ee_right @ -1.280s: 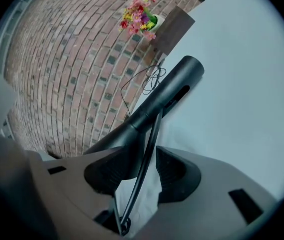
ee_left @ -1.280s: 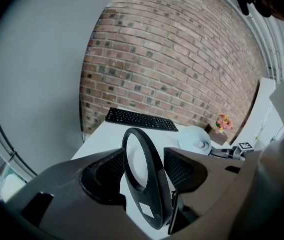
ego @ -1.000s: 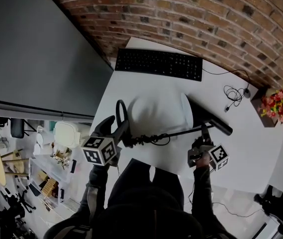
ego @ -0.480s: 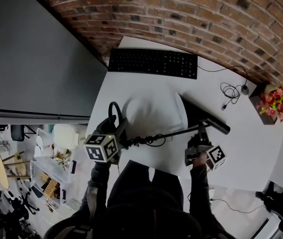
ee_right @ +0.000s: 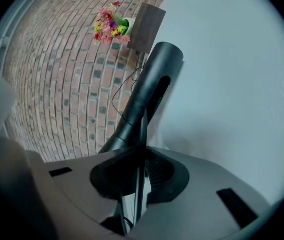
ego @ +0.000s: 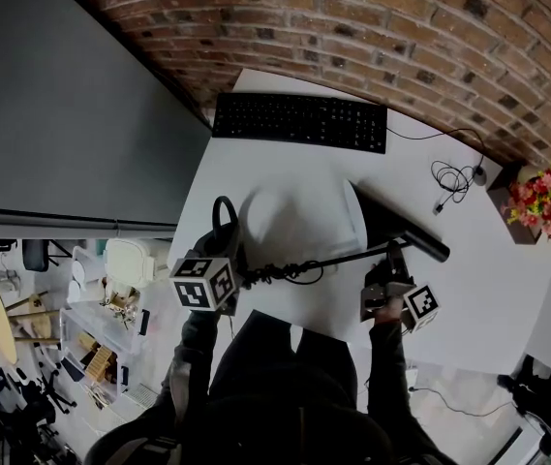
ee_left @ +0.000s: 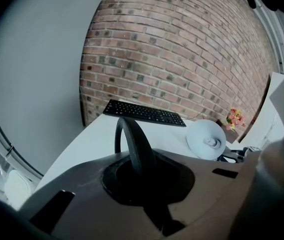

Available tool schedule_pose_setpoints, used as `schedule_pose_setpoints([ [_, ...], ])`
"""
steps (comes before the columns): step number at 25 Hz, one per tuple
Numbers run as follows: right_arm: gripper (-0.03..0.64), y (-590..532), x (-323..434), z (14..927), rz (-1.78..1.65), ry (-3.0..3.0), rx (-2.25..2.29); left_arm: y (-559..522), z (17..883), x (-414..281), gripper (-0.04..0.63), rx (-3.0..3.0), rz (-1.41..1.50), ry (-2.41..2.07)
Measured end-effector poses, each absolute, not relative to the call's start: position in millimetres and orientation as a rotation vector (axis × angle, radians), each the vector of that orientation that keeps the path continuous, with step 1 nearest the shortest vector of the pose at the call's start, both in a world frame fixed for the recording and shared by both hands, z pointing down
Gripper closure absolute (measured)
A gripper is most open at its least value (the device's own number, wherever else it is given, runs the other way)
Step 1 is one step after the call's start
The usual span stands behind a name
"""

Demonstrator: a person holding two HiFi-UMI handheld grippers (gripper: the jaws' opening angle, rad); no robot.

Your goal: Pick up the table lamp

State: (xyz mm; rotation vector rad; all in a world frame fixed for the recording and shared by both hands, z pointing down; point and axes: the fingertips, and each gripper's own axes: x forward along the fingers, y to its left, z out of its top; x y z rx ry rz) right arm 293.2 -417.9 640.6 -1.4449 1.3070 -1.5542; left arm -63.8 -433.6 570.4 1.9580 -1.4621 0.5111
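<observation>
Table lamp [ego: 299, 271] lies flat on the white table [ego: 488, 289], on our side of the black keyboard [ego: 299, 122] and well apart from it. Its long axis is a thin rod [ego: 352, 257] that runs roughly parallel to the keyboard's long edge. The lamp's black ring [ego: 224, 200] is at the end nearer the keyboard's left end. The black tube head [ego: 406, 231] is at the end nearer the keyboard's right end; it lies slanted, its outer end pointing rightward and away from the keyboard.

We have 2 grippers on the lamp. Our left gripper [ego: 231, 263] is clenched on the ring. In the left gripper view the ring [ee_left: 134, 144] rises from between the jaws of that gripper [ee_left: 142, 176], with the keyboard [ee_left: 144, 113] beyond it.

Our right gripper [ego: 391, 264] has the rod [ee_right: 142, 134] between its jaws, which are closing. A pale gap shows beside the rod, so we do not count it as gripped. The tube [ee_right: 149, 91] runs on ahead of that gripper [ee_right: 137, 181].

A white round disc [ego: 299, 223] lies between the rod and the keyboard.
</observation>
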Motion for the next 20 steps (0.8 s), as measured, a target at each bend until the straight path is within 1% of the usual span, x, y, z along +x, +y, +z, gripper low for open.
schedule_pose_setpoints([
  [7,0.569,-418.5,294.2,643.2,-1.545,1.255,-1.461,-432.7,570.0,-63.2,0.588,1.976,0.511,-1.457],
  [20,0.569,-426.6,291.6,631.5,-1.478,1.379,-1.461,-429.7,568.6,-64.6,0.588,1.986,0.47,-1.441],
])
